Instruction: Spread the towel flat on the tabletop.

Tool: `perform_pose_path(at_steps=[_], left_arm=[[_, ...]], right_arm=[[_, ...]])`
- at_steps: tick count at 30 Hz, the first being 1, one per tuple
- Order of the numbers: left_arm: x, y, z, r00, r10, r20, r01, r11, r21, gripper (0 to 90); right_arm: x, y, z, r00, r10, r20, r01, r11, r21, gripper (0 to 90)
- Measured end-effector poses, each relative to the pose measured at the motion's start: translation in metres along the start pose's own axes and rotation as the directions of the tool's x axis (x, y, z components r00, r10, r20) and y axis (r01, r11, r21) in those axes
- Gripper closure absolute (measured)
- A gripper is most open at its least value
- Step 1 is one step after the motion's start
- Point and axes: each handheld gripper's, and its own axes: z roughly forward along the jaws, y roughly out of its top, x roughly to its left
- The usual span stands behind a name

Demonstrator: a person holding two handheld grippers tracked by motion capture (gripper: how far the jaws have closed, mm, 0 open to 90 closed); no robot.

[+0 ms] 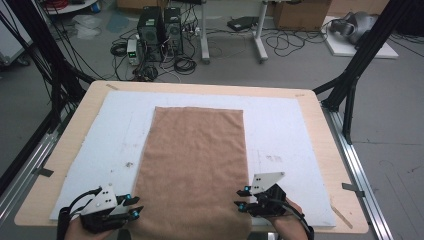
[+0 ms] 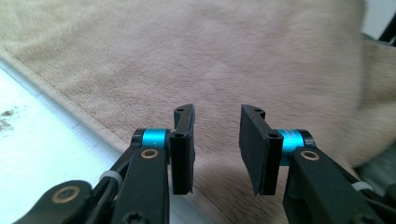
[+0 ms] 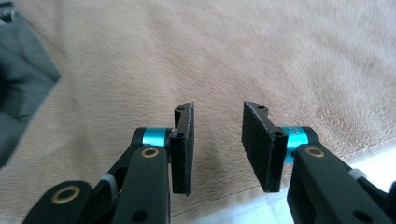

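One fuzzy tan rectangular towel on white foam mat.

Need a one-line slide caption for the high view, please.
Both hand-held grippers, left gripper and right gripper, sit open at the near corners of the brown towel spread flat on the white mat.

Soft, matt, napped brown cloth

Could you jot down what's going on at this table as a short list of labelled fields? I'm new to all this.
Work in hand: handling a brown towel spread flat
Surface: white mat on a wooden table
Left gripper: at the towel's near left corner, fingers apart, nothing pinched
Right gripper: at the near right corner, fingers apart, nothing pinched
Towel's near edge: hangs over the table's front
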Motion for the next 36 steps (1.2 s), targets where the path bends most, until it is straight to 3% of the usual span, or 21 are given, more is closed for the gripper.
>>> perform_pose_path(at_steps=[3,10,20,25,29,31,36], left_arm=[[0.003,-0.003,0.009,1.0,-0.002,-0.003,0.002,0.9998,0.017,65.3],[0.007,0.001,0.011,0.9999,-0.004,-0.013,0.004,0.9999,0.011,63.6],[0.02,0.023,0.016,0.9978,-0.04,-0.052,0.038,0.9988,-0.031,48.0],[0.029,0.033,0.019,0.9976,-0.048,-0.051,0.047,0.9986,-0.025,41.8],[0.038,0.04,0.018,0.9969,-0.056,-0.055,0.054,0.9981,-0.03,37.8],[0.041,0.042,0.017,0.9961,-0.061,-0.063,0.059,0.9974,-0.043,35.2],[0.049,0.052,0.01,0.9932,-0.078,-0.085,0.071,0.9939,-0.085,32.6]], right_arm=[[-0.002,-0.001,0.007,1.0,-0.002,0.005,0.001,1.0,0.02,62.0],[-0.008,-0.002,0.007,0.999,0.036,0.028,-0.035,0.999,-0.02,55.9],[-0.026,0.006,0.001,0.991,0.122,0.056,-0.116,0.989,-0.088,38.3],[-0.035,0.012,0.001,0.986,0.148,0.077,-0.138,0.983,-0.124,30.4],[-0.043,0.017,0.002,0.9825,0.159,0.097,-0.145,0.98,-0.136,27.1],[-0.046,0.021,0.001,0.9823,0.167,0.084,-0.153,0.977,-0.151,26.3],[-0.055,0.038,-0.005,0.9832,0.147,0.109,-0.129,0.979,-0.155,22.3]])
